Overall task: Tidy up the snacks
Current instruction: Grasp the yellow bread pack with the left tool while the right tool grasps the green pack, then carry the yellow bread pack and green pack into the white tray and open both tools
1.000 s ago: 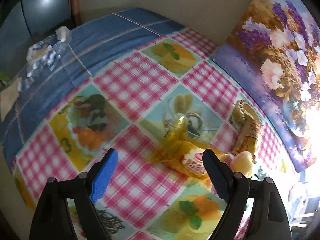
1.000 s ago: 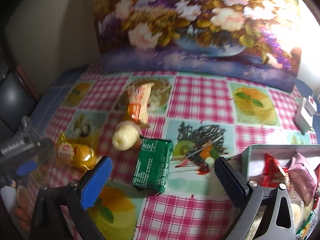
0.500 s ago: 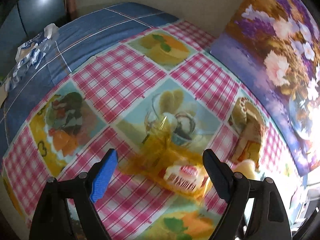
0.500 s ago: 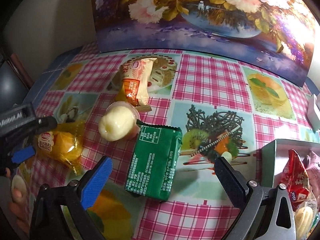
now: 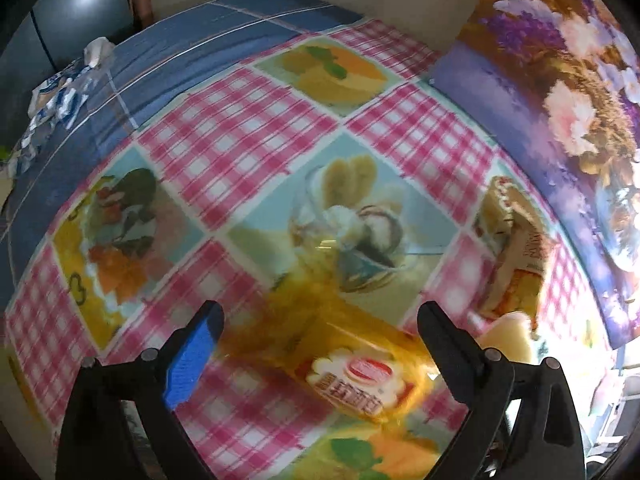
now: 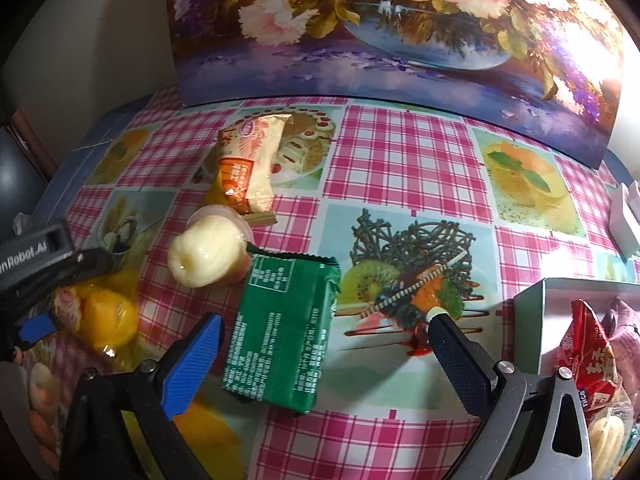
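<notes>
A yellow wrapped snack (image 5: 352, 368) lies on the checked tablecloth between the fingers of my open left gripper (image 5: 320, 320); it also shows in the right wrist view (image 6: 100, 316). My open right gripper (image 6: 324, 328) straddles a green packet (image 6: 284, 328) lying flat. A pale jelly cup (image 6: 208, 252) on its side touches the packet's top left. An orange-and-white bag (image 6: 248, 168) lies beyond it, also in the left wrist view (image 5: 516, 256). The left gripper's body (image 6: 44, 264) is at the left of the right wrist view.
A grey box (image 6: 536, 320) with several snacks inside stands at the right. A flower painting (image 6: 400, 32) leans against the wall behind the table. A white object (image 6: 626, 220) sits at the far right. A crumpled blue-white wrapper (image 5: 60, 96) lies at the far left.
Both grippers have moved forward and down. The yellow snack now lies between the left fingers; the green packet now lies between the right fingers. Both jaws stay open.
</notes>
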